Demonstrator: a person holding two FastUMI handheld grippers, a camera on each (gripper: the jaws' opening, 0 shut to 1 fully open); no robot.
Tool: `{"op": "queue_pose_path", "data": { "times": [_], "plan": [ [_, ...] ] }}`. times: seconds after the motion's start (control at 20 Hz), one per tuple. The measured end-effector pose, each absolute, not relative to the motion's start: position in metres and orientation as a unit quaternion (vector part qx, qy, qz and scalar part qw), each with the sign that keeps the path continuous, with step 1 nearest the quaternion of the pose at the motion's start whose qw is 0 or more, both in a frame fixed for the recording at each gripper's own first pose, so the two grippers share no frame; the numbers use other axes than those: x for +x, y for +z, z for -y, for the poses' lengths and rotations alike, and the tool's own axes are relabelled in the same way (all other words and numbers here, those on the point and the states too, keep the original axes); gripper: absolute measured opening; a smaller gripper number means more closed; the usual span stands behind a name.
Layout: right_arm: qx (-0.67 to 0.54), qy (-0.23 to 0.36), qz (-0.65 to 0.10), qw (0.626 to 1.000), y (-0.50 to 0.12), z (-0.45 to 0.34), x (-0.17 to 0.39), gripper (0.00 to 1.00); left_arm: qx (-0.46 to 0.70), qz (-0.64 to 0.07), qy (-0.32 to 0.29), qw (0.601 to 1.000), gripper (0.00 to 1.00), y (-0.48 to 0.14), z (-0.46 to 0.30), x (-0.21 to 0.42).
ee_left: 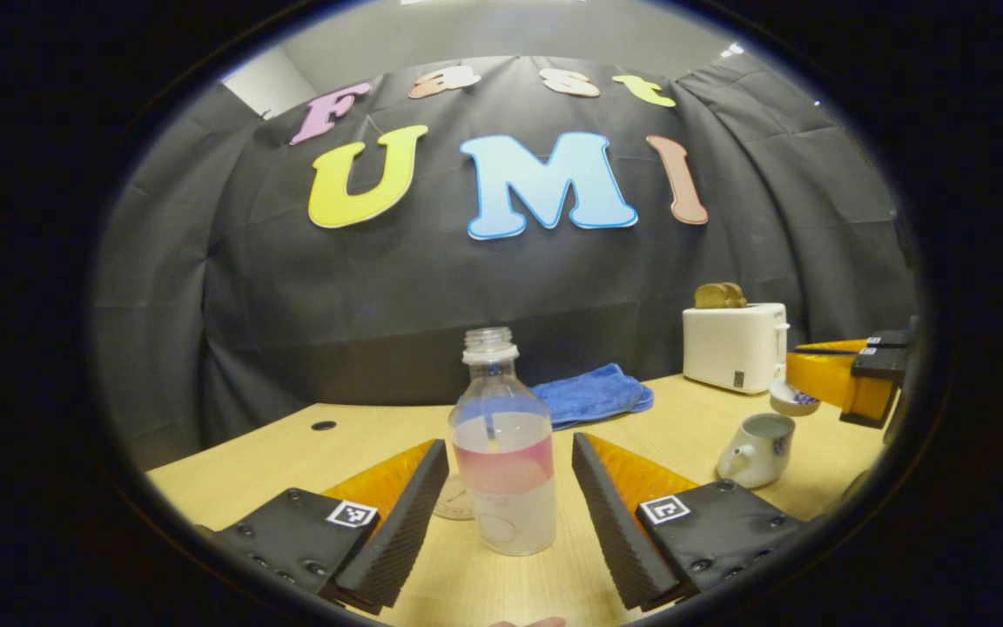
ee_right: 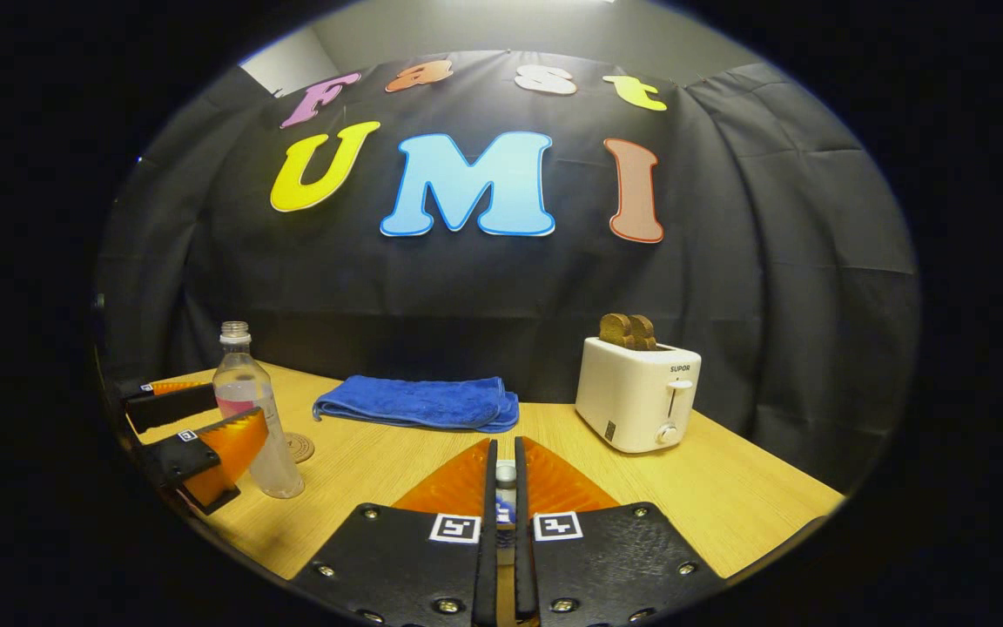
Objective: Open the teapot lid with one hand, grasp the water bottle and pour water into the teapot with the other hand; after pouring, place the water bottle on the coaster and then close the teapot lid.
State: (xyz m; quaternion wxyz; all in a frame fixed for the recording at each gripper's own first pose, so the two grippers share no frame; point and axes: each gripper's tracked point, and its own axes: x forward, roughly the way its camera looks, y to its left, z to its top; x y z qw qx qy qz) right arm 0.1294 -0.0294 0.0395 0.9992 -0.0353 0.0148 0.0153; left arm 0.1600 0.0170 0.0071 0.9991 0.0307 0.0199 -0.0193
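An uncapped clear water bottle (ee_left: 504,461), partly filled, stands upright on the wooden table. My left gripper (ee_left: 510,492) is open, one finger on each side of the bottle with a gap to both. A round coaster (ee_left: 454,503) lies just behind the bottle. The small white teapot (ee_left: 758,448) sits to the right with its top uncovered. Above it, my right gripper (ee_left: 806,383) holds the teapot lid (ee_left: 793,399) in the air. In the right gripper view, my right gripper (ee_right: 504,466) is shut on the lid (ee_right: 506,492); the bottle (ee_right: 249,418), left gripper (ee_right: 236,418) and coaster (ee_right: 299,447) appear at far left.
A folded blue towel (ee_right: 419,402) lies at the back of the table (ee_right: 728,505). A white toaster (ee_right: 638,392) with bread slices stands at the back right. The table's near and right edges are close.
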Motion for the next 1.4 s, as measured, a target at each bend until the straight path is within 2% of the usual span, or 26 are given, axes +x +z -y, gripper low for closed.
{"op": "queue_pose_path", "data": {
  "times": [0.6,0.7,1.2,1.4],
  "plan": [
    [-0.023,0.024,-0.013,0.999,0.041,0.034,0.117,0.08,0.006,-0.050,-0.027,0.998,0.99,-0.017,-0.022,0.203],
    [-0.014,0.027,-0.015,0.999,0.041,0.034,0.108,0.08,0.001,-0.053,-0.022,0.998,0.88,-0.014,-0.027,0.198],
    [-0.002,0.032,0.009,0.999,0.047,0.048,0.014,0.08,0.074,-0.067,-0.040,0.994,0.87,-0.010,-0.012,0.194],
    [-0.003,0.041,-0.001,0.999,0.035,0.049,-0.016,0.08,0.155,-0.075,-0.054,0.984,0.87,-0.008,0.005,0.191]
  ]
}}
